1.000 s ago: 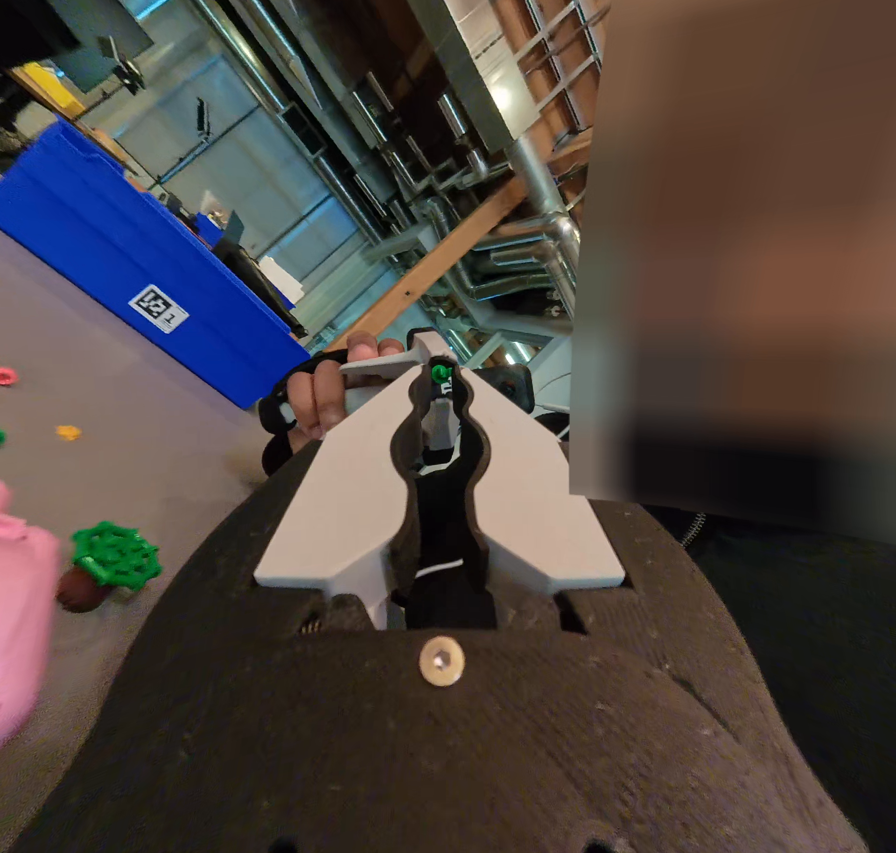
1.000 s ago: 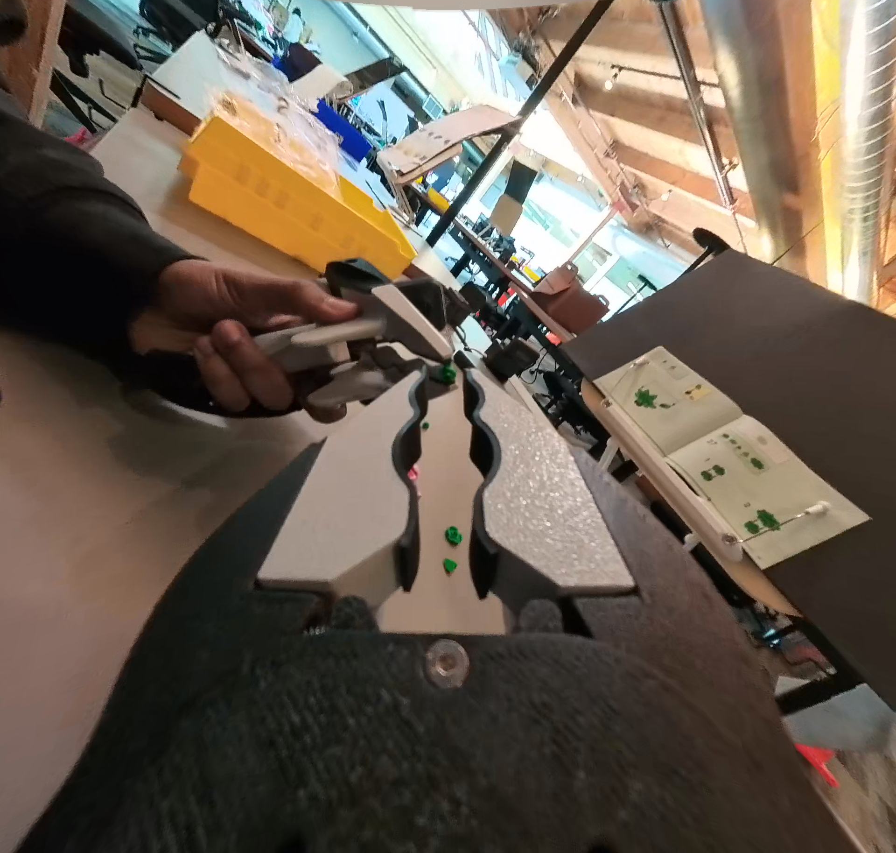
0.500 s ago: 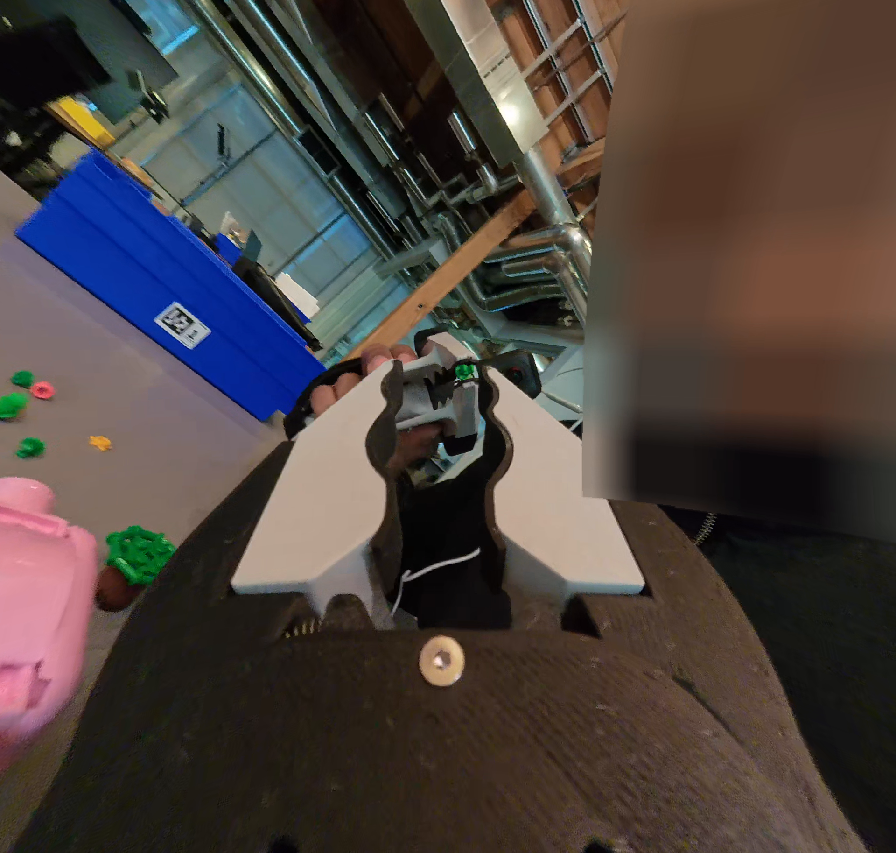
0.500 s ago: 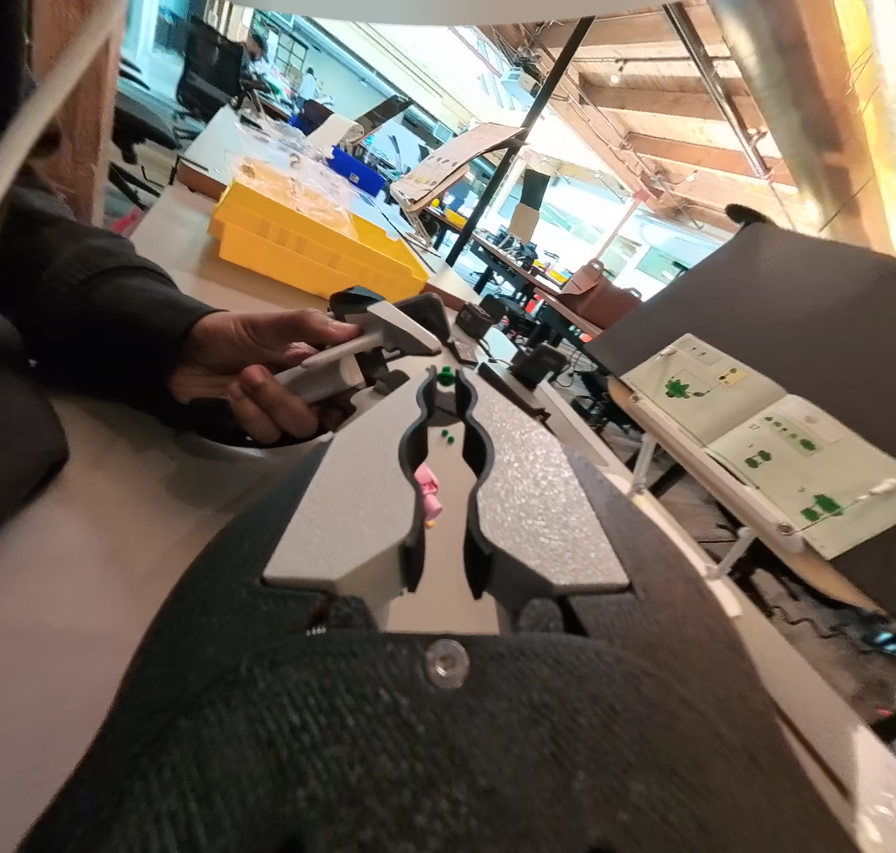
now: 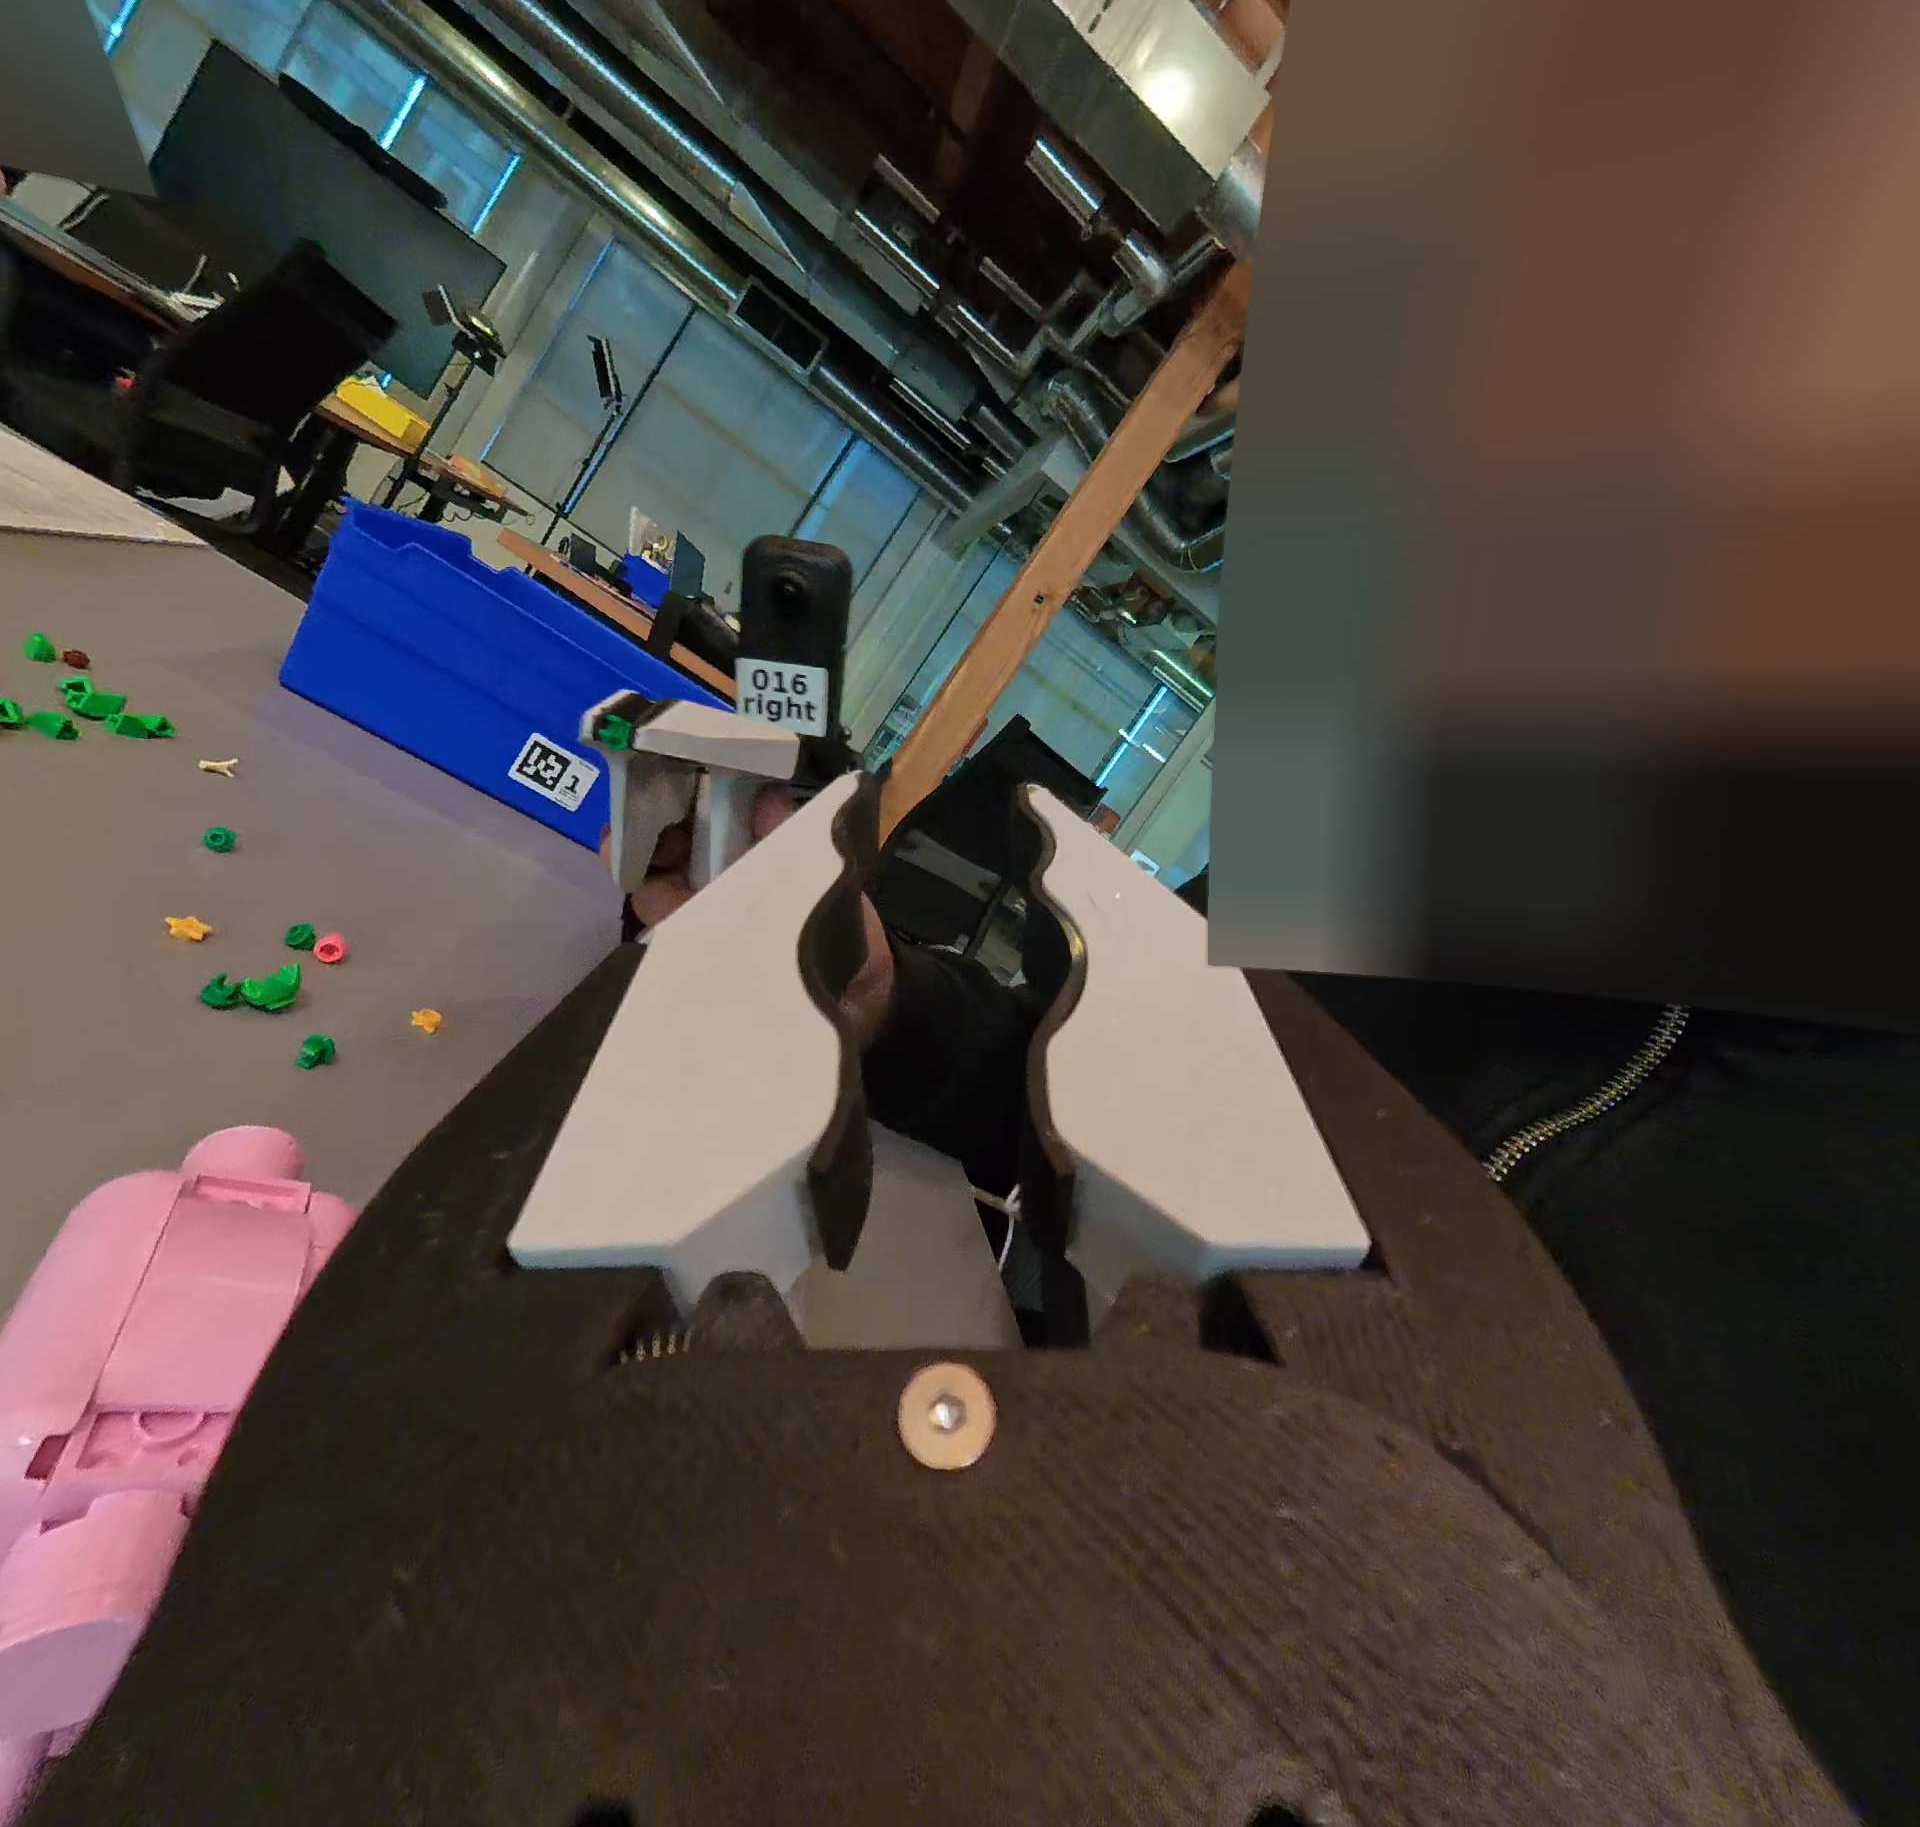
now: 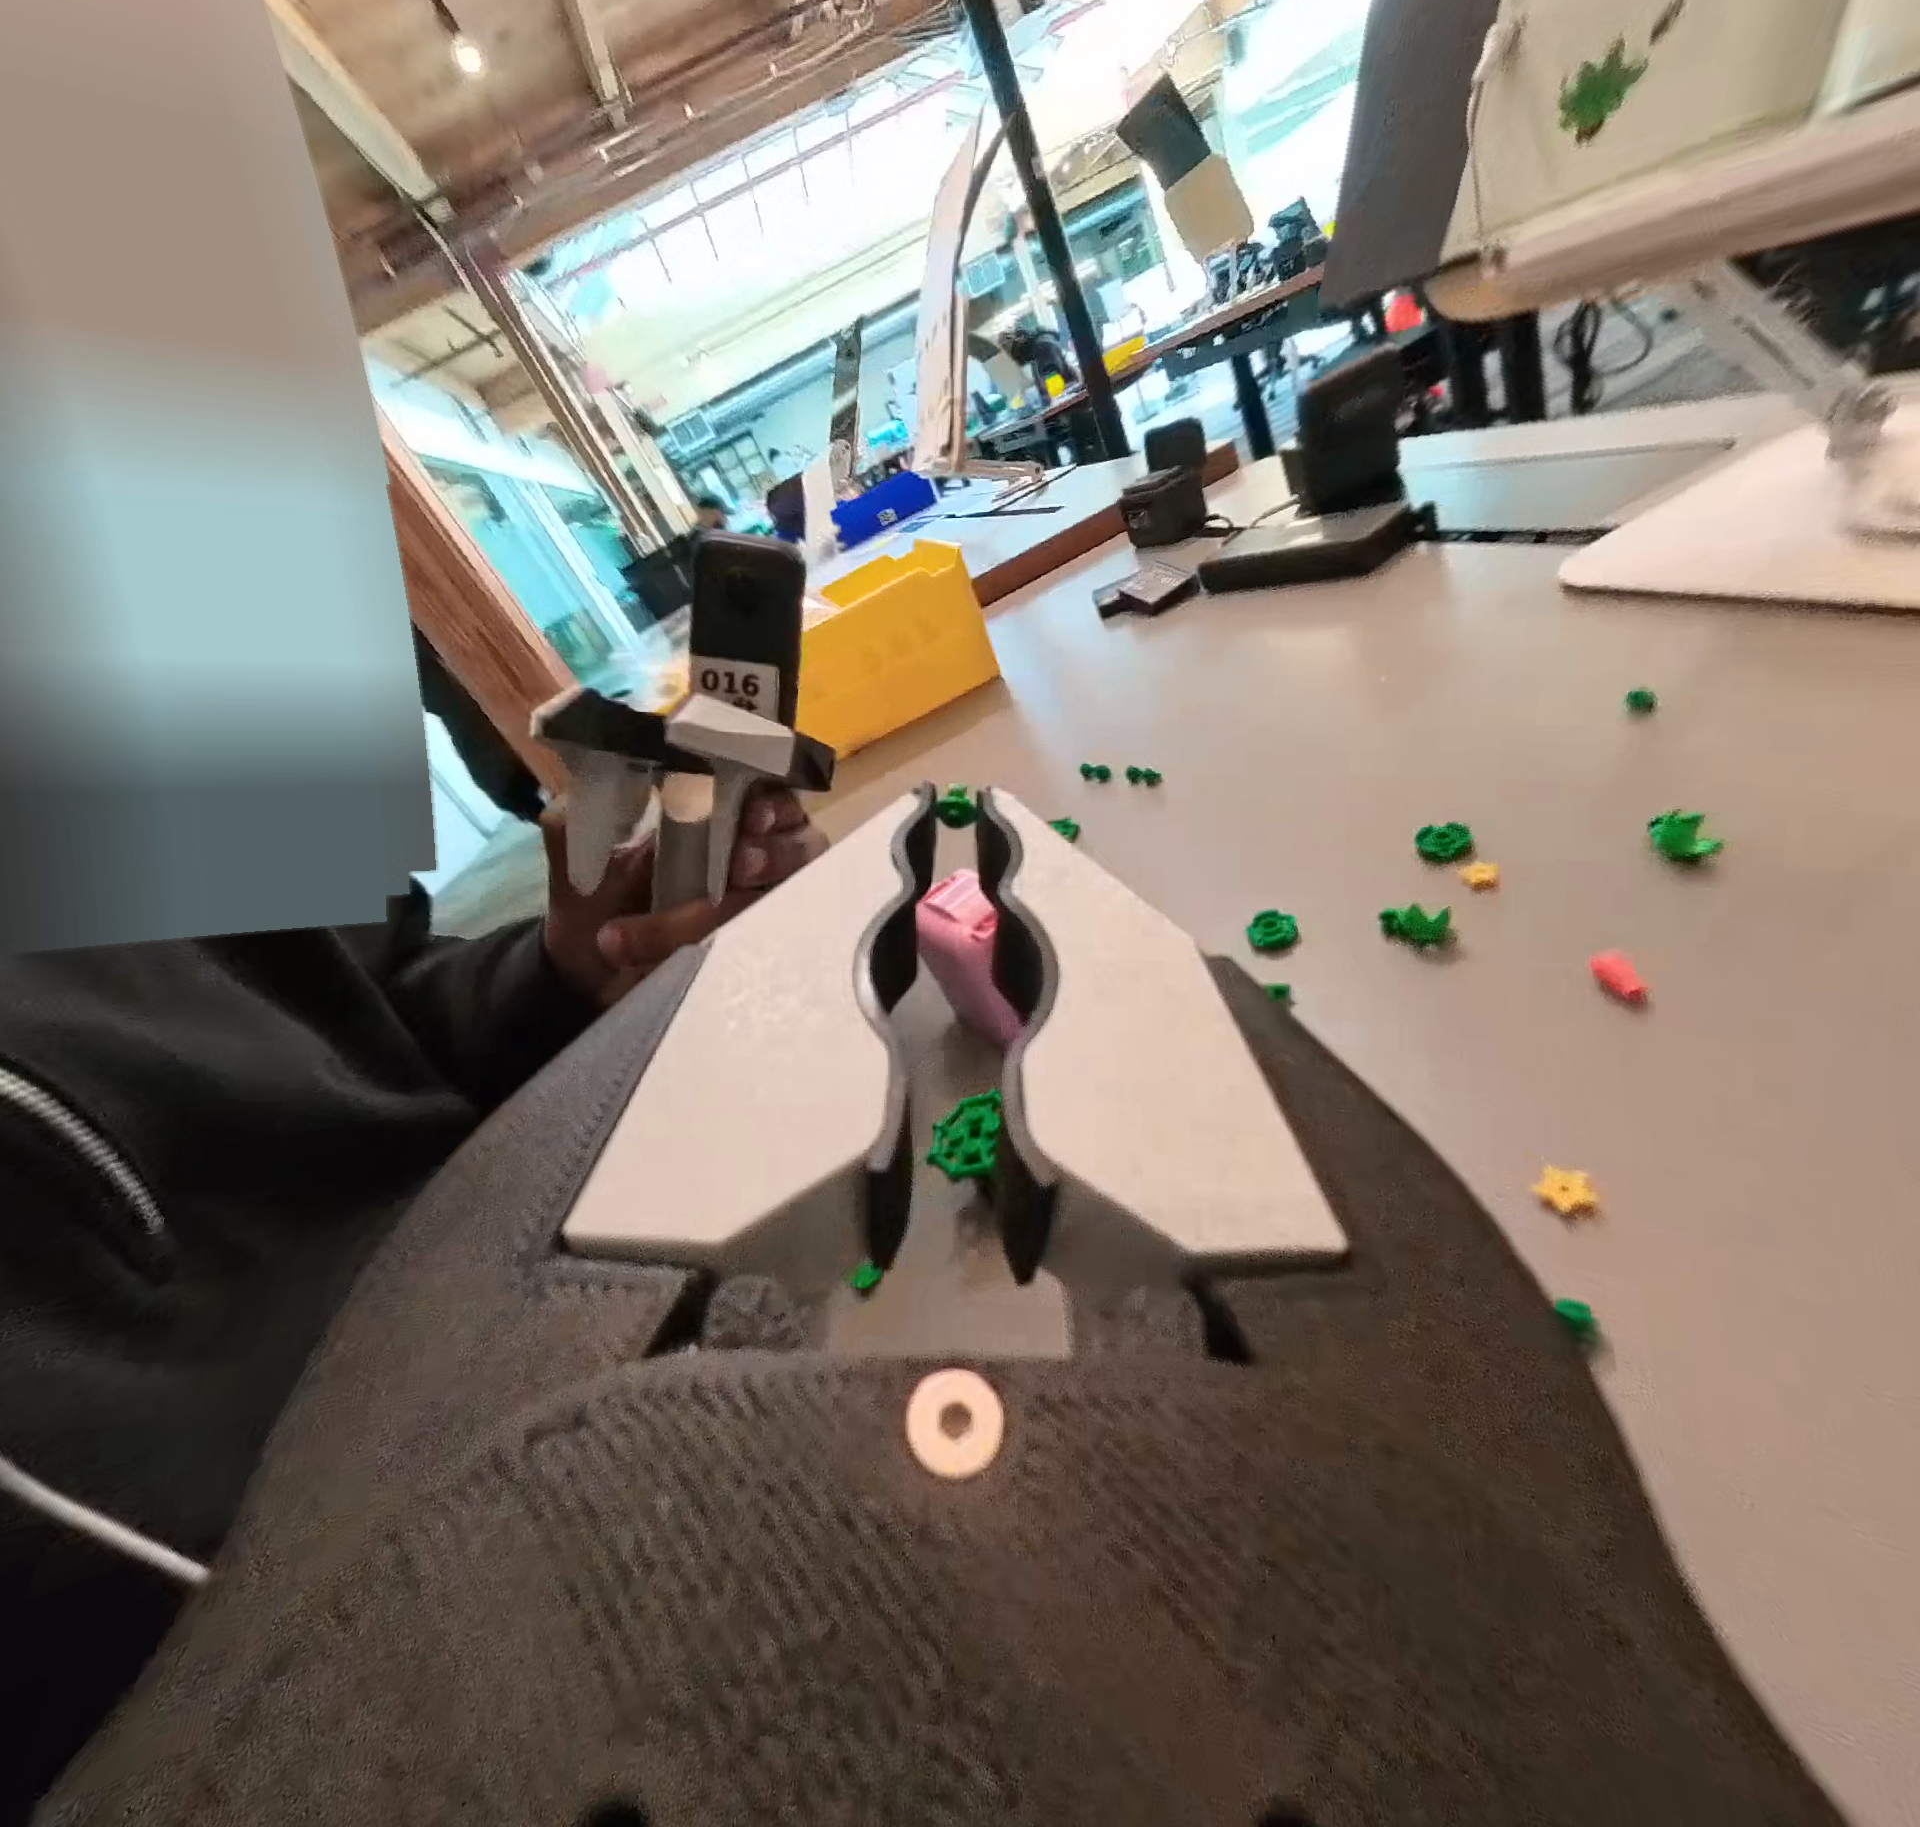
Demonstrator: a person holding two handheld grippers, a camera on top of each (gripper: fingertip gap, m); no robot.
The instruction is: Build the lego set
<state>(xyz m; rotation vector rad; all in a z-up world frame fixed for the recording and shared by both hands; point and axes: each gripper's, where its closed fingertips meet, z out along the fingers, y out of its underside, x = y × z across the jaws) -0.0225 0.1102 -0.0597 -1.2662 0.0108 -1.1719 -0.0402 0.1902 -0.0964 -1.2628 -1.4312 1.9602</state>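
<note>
My right gripper (image 6: 954,798) is shut on a small green piece (image 6: 954,807) pinched at its tips, held above the grey table (image 6: 1351,759). It also shows in the left wrist view (image 5: 613,735), with the green piece (image 5: 615,733) at its tip. My left gripper (image 5: 945,801) is open and empty, raised beside the right one; a hand holds it in the right wrist view (image 6: 665,738). A pink lego build (image 5: 135,1362) lies on the table just left of my left gripper and also shows in the right wrist view (image 6: 966,946). A round green leaf piece (image 6: 966,1143) lies near it.
Several loose green, yellow and pink pieces (image 5: 249,988) (image 6: 1413,925) are scattered on the table. A blue bin (image 5: 447,676) and a yellow bin (image 6: 894,634) stand at the far edges. An instruction booklet (image 6: 1600,94) sits on a stand, with black devices (image 6: 1340,468) nearby. There is about 9 cm between the tips of the two grippers.
The two grippers met tip to tip at the green piece, then drew apart. My left gripper opened wider. The right one kept the green piece. Both views tilted down toward the table.
</note>
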